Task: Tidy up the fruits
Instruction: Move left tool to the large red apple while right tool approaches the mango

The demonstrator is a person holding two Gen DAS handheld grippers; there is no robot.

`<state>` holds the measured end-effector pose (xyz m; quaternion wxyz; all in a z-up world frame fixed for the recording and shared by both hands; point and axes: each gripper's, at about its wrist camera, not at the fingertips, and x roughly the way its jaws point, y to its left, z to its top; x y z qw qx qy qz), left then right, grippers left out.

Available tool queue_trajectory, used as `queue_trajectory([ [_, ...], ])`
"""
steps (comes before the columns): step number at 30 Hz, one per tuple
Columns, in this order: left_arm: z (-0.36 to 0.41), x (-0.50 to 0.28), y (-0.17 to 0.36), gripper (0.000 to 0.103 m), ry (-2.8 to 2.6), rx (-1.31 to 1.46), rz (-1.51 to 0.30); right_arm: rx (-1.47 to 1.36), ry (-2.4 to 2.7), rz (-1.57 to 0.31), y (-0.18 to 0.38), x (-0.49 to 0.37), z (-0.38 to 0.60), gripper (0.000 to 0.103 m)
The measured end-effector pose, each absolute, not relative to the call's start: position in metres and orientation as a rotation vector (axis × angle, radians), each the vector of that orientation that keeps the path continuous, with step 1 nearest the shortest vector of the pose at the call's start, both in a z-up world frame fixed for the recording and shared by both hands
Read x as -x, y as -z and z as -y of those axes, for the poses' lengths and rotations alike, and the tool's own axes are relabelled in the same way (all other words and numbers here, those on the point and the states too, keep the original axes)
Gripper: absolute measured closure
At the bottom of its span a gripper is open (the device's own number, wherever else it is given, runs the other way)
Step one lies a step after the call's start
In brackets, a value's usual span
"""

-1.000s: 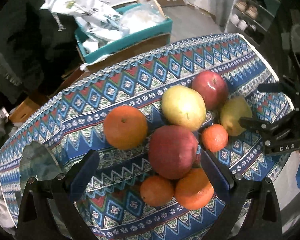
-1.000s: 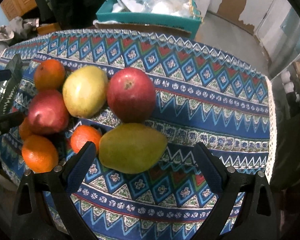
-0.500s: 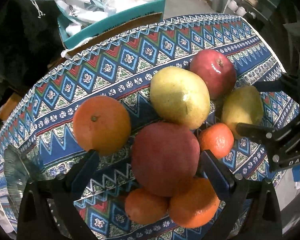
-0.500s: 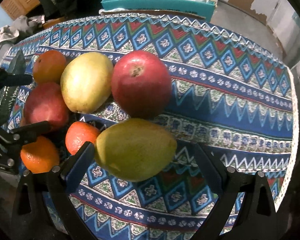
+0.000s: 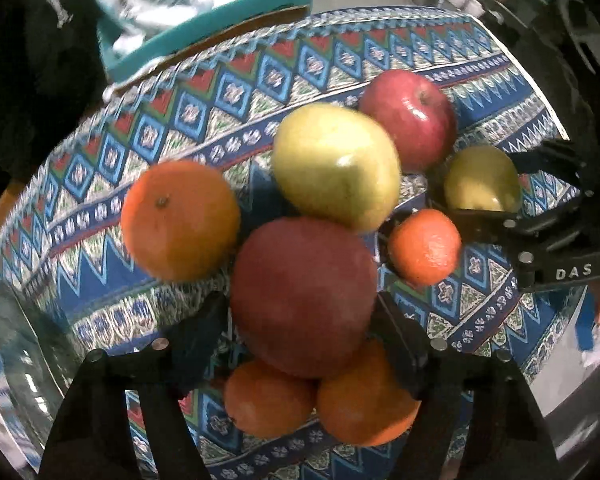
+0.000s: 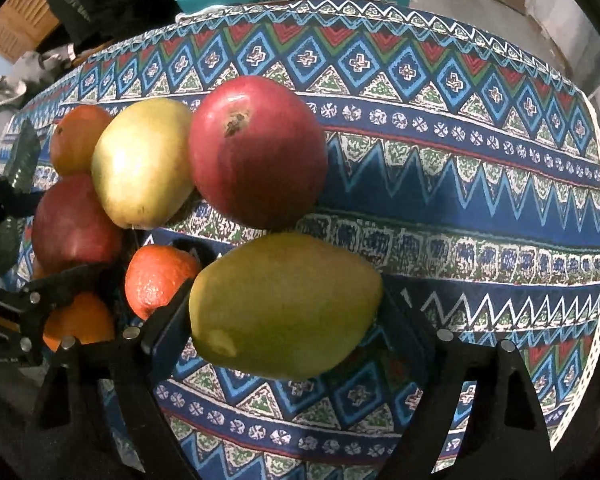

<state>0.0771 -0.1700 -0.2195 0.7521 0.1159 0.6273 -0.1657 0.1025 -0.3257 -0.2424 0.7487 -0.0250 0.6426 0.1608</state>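
Several fruits lie in a cluster on the patterned tablecloth (image 5: pixel 480 80). My left gripper (image 5: pixel 300 312) points down over a dark red apple (image 5: pixel 304 280); its jaws are closing and both pads touch the apple's sides. My right gripper (image 6: pixel 284 304) is closing on a green-yellow pear (image 6: pixel 284 304), with its fingers against the pear's two ends. Around them lie a big orange (image 5: pixel 180 220), a yellow-green fruit (image 5: pixel 336 164), a shiny red apple (image 6: pixel 256 156), a small mandarin (image 5: pixel 424 246) and two oranges (image 5: pixel 364 396) under the left gripper.
A clear glass dish (image 5: pixel 16 340) sits on the cloth at the left edge. Beyond the table's far edge stands a teal box (image 5: pixel 220 12) holding plastic bags. The cloth right of the fruit (image 6: pixel 480 200) is bare as far as the white-trimmed table edge.
Both grippers have come down closer to the fruit. The left jaws have narrowed onto the dark red apple, and the right jaws onto the pear.
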Motion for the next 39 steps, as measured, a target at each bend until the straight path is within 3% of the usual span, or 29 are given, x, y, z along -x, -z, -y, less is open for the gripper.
queue_trajectory([
  [16, 0.180, -0.100, 0.240, 0.026, 0.391, -0.187, -1.393, -0.054, -0.364, -1.420, 0.243, -0.104, 0.334, 0.020],
  [18, 0.182, -0.097, 0.242, 0.033, 0.367, -0.210, -1.380, -0.049, -0.359, -1.412, 0.243, -0.103, 0.334, 0.020],
  [23, 0.172, -0.098, 0.240, 0.033, 0.359, -0.172, -1.362, 0.027, -0.324, -1.377, 0.240, -0.097, 0.329, 0.020],
  [39, 0.161, -0.075, 0.183, 0.033, 0.375, -0.182, -1.201, 0.069, -0.270, -1.253, 0.189, -0.079, 0.324, 0.020],
])
